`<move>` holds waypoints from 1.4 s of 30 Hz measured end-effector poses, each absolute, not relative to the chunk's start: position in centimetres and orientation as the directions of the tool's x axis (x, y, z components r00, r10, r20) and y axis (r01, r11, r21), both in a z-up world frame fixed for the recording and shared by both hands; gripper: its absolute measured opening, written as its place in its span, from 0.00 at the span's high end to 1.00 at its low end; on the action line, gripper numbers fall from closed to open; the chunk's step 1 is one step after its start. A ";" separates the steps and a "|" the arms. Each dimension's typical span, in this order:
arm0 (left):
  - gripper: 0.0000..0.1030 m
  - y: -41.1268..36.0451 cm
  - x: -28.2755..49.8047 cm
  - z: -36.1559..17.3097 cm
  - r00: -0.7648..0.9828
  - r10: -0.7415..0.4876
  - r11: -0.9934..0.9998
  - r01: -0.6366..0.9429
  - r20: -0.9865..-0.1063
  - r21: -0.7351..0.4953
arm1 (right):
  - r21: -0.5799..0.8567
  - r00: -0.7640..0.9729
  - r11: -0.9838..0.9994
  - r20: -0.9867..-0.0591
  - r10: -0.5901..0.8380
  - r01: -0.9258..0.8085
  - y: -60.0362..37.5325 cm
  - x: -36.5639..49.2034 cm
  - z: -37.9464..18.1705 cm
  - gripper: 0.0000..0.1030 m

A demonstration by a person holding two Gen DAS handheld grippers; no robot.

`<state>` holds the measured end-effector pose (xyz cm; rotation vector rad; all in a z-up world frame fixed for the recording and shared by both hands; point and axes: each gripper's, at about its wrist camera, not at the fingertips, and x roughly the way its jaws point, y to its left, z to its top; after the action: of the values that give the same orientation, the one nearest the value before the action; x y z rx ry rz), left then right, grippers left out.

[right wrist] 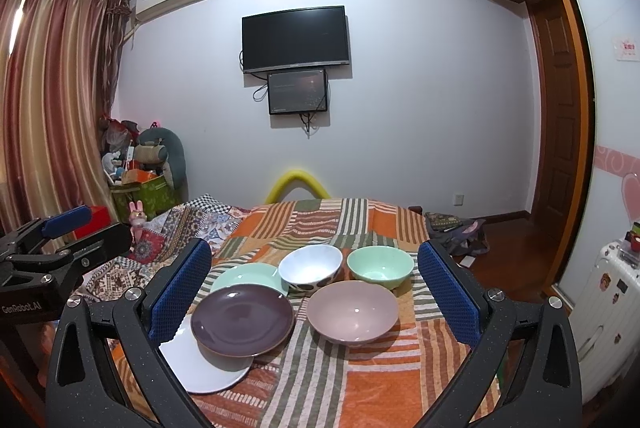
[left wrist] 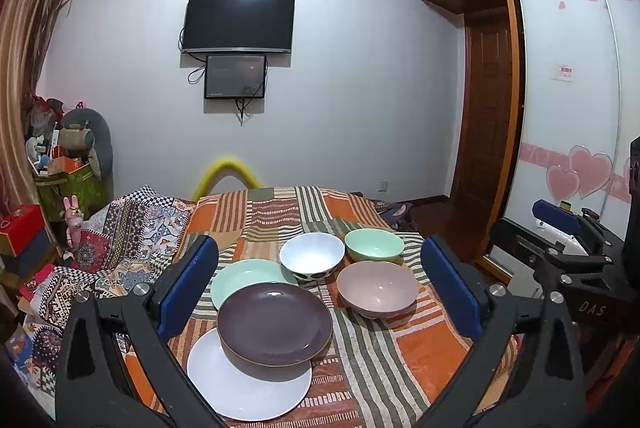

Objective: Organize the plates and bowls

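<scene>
Both grippers, left gripper [left wrist: 320, 288] and right gripper [right wrist: 314, 288], hung wide open and empty, nothing sorted yet; next probably the purple plate [left wrist: 274, 323] (overlapping white plate [left wrist: 248, 384], contact unclear)

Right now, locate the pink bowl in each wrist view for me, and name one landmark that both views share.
Left wrist view: the pink bowl sits right of centre, between the gripper's fingers, nearer its right finger, in front of the green bowl.
Right wrist view: the pink bowl sits near centre, right of the purple plate.
Shared landmark: the wall-mounted TV, above the dishes in both.
</scene>
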<state>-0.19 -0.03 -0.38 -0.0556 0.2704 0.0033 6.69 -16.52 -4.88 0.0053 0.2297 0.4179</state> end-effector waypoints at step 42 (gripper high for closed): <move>0.00 -0.5 -0.1 -0.4 0.963 -0.014 0.999 0.001 -0.270 -0.051 | 0.079 0.889 0.916 -0.223 0.401 -0.393 -16.8 6.9 -5.2 0.00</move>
<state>-0.06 -0.55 -0.41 -0.0504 0.2736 -0.0075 6.91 -16.80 -5.20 0.0323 0.2388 0.4124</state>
